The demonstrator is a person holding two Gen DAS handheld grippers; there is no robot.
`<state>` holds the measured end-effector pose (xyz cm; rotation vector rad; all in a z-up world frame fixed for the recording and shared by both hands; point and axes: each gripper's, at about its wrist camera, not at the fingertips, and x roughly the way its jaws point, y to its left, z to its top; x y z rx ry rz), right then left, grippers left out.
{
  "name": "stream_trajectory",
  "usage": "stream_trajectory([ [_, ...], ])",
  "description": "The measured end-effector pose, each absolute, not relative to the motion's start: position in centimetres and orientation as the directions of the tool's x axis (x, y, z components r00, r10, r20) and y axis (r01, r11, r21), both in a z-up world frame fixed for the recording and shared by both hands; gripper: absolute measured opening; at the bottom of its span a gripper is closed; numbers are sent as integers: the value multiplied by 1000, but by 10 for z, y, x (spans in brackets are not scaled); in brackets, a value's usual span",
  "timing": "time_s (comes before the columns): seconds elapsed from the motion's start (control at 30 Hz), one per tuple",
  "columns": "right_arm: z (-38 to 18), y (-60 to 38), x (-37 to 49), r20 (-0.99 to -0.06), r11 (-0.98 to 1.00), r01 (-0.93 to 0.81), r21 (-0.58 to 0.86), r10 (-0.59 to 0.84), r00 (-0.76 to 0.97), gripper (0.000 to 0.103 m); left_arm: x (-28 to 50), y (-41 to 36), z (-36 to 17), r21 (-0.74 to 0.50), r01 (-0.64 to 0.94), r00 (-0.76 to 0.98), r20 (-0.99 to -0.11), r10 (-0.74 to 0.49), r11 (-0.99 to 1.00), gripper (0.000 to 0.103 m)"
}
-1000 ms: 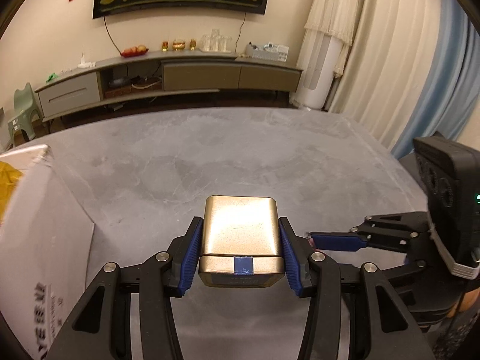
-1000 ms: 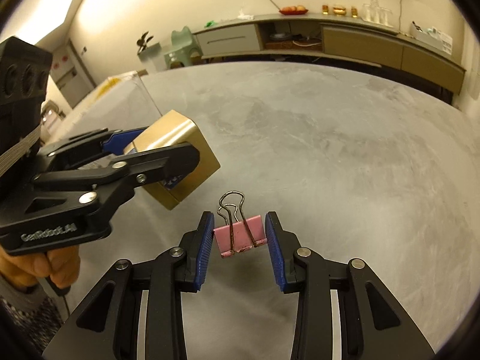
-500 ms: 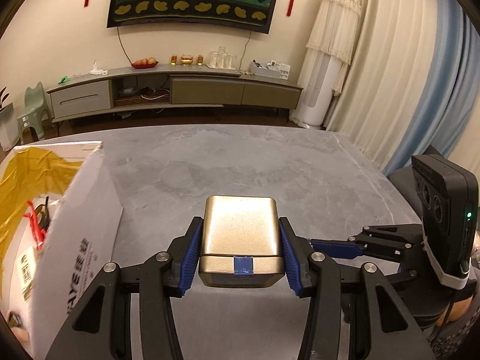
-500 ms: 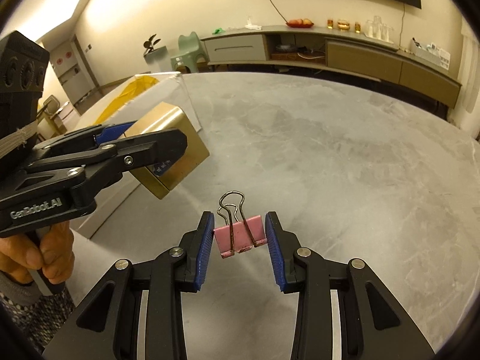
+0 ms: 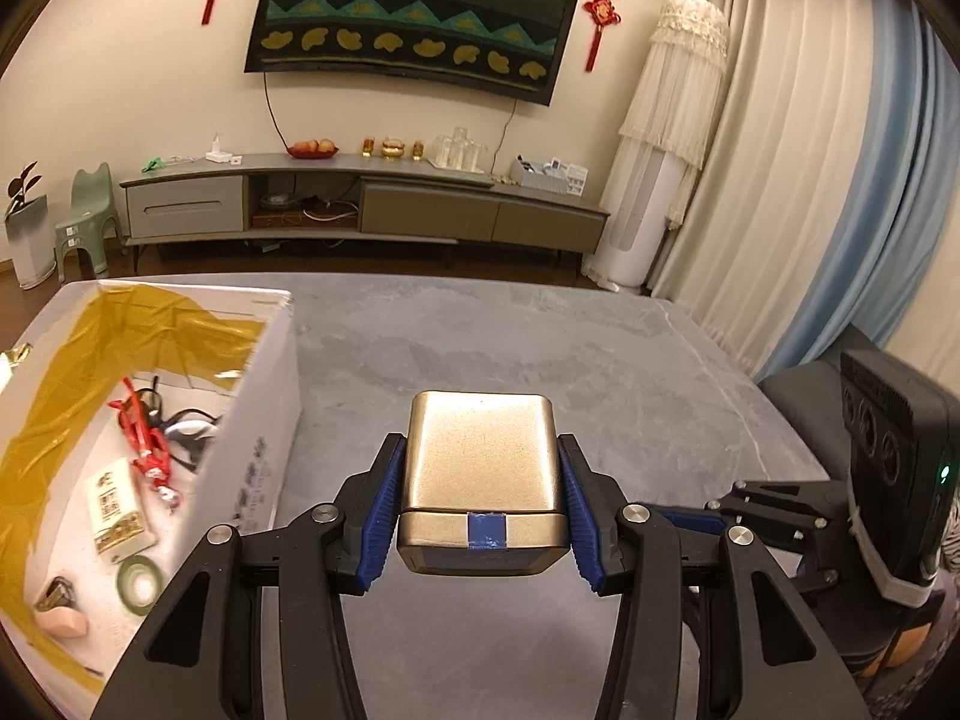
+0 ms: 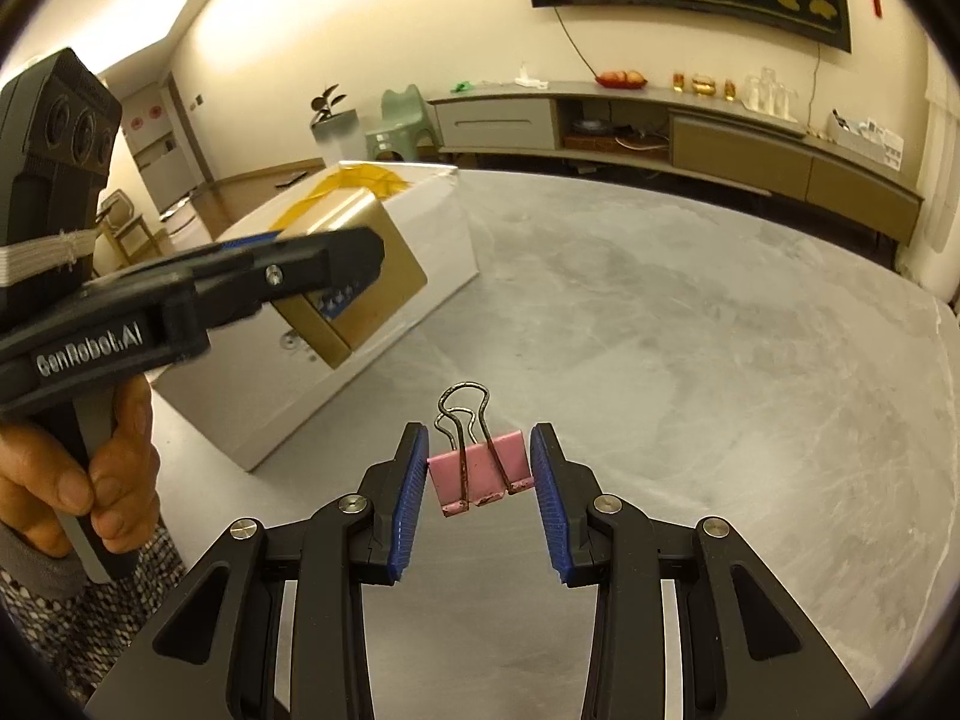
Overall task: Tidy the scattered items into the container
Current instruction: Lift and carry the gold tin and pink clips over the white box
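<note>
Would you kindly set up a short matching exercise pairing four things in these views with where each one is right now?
Things:
1. gold tin
2. pink binder clip
3. roll of green tape
4. white box

Places:
A. lying inside the box
B. held in the right claw
C. standing on the grey table
D. held in the left claw

Pairs: 1-D, 2-B, 3-A, 4-C
</note>
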<state>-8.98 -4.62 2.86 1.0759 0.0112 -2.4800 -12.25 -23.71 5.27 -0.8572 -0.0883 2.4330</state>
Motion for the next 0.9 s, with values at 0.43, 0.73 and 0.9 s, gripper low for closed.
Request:
stream_trajectory([
  [0.43, 32, -98, -74, -670, -891, 410, 196, -427, -607, 37, -108, -300, 68, -273, -434, -682, -523, 511, -858, 50],
  [0.73, 40, -125, -72, -665, -882, 432, 187, -438, -605, 37, -109, -323, 69, -299, -422, -692, -504, 517, -856, 50],
  [0.9, 45, -133, -73, -664, -879, 440, 184, -441, -603, 37, -114, -332, 65, -321, -411, -696, -494, 521, -853, 50],
])
